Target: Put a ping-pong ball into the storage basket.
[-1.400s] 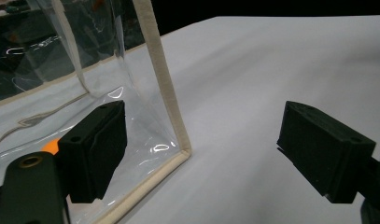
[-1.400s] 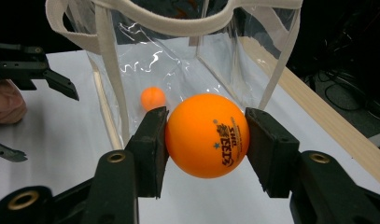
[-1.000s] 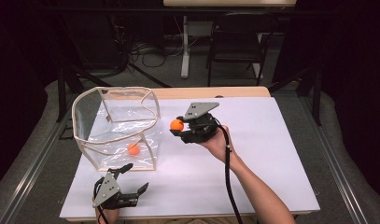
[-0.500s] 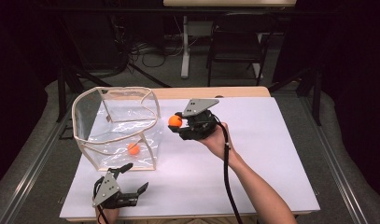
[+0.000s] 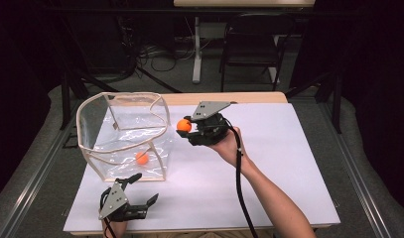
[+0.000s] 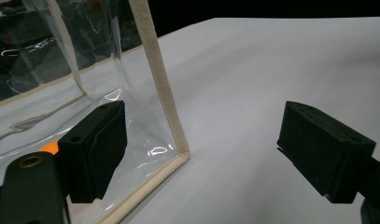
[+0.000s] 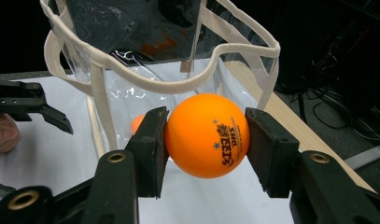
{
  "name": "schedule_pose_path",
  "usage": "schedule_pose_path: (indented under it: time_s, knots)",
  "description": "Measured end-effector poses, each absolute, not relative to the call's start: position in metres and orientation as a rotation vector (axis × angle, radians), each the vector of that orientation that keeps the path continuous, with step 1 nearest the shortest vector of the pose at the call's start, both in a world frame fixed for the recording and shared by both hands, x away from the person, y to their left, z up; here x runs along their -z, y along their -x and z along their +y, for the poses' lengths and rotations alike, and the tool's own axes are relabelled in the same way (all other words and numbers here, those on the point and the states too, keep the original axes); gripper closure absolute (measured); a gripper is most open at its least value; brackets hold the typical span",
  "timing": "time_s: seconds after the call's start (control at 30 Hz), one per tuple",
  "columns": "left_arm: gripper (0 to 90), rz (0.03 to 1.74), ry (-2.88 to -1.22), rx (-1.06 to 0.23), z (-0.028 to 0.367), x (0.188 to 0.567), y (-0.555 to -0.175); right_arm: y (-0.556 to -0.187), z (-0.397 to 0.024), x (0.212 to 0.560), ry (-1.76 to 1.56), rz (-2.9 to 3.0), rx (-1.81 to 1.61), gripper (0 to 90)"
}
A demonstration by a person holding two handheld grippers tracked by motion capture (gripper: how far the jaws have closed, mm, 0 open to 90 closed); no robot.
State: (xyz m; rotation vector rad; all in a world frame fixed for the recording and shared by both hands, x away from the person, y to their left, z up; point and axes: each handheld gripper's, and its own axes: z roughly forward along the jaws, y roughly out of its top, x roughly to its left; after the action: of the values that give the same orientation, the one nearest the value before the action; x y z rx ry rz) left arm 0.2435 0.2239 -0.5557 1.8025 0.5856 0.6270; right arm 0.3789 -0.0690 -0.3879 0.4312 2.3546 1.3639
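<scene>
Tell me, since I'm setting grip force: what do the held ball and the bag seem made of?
Ball: likely hard, matte orange plastic; printed stars, keeps round between the pads. Bag: apparently clear glossy vinyl with beige fabric-like trim; glare streaks, see-through walls.

— Past the desk (image 5: 289, 163), toward 12 o'clock?
— A dark chair (image 5: 249, 49) on grey floor (image 5: 373, 148); just beside it, toward 11, a white post (image 5: 196, 54) under a pale tabletop (image 5: 244, 2).
— Farther round at 11 o'clock?
— Tangled cables (image 5: 150, 52) on the floor, half in shadow.
— And the desk itself?
— White on top, with a bare wooden strip (image 5: 249, 97) along the far edge at 12 o'clock.
— At 3 and 9 o'clock?
— Metal rails (image 5: 353, 158), one along each side, near the desk.
</scene>
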Motion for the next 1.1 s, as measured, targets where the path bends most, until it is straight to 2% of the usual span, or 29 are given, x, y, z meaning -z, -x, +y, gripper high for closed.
schedule_pose_path:
  time_s: [1.1]
  knots:
    - [15.7,0.583,-1.801,-0.624,0.223,0.556,-0.244,-0.386,-0.053,0.363,-0.399,2.323,-1.410,51.0]
